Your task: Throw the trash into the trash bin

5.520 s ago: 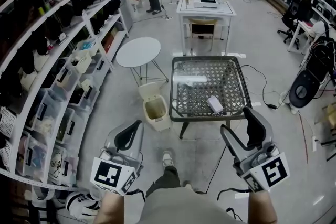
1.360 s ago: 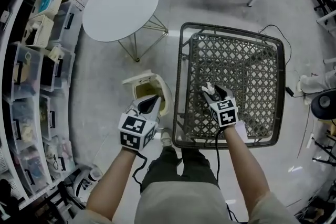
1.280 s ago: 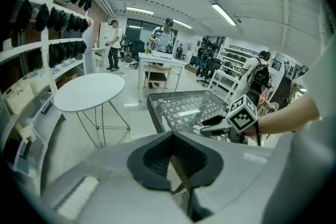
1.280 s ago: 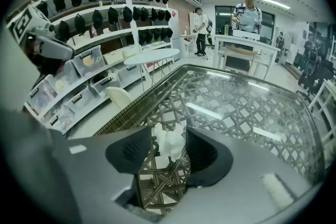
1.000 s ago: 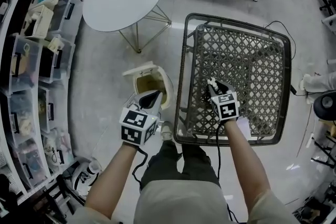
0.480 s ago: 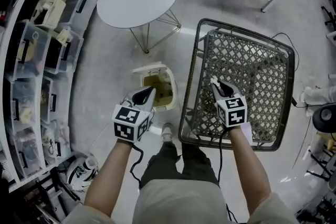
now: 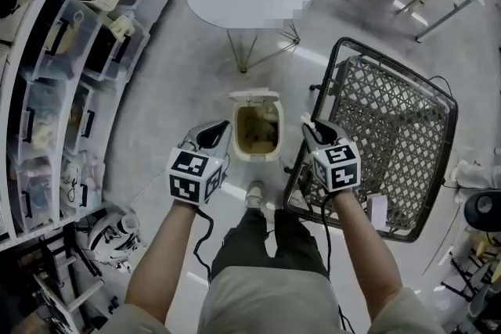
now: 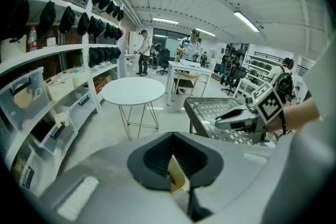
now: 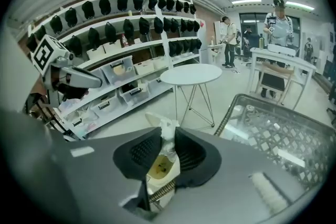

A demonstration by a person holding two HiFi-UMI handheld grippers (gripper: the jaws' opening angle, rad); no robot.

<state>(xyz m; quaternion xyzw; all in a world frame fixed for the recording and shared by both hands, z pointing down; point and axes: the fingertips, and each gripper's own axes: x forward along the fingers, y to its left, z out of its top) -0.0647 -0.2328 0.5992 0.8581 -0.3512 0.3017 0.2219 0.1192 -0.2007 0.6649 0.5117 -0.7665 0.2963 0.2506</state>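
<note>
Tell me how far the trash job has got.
Done: the trash is off the table, pinched in the right gripper, whose fingers have just closed tighter on it. In hand: carrying it beside the open bin. Left: get over the bin and let go.

No writing or number can be read anywhere.
</note>
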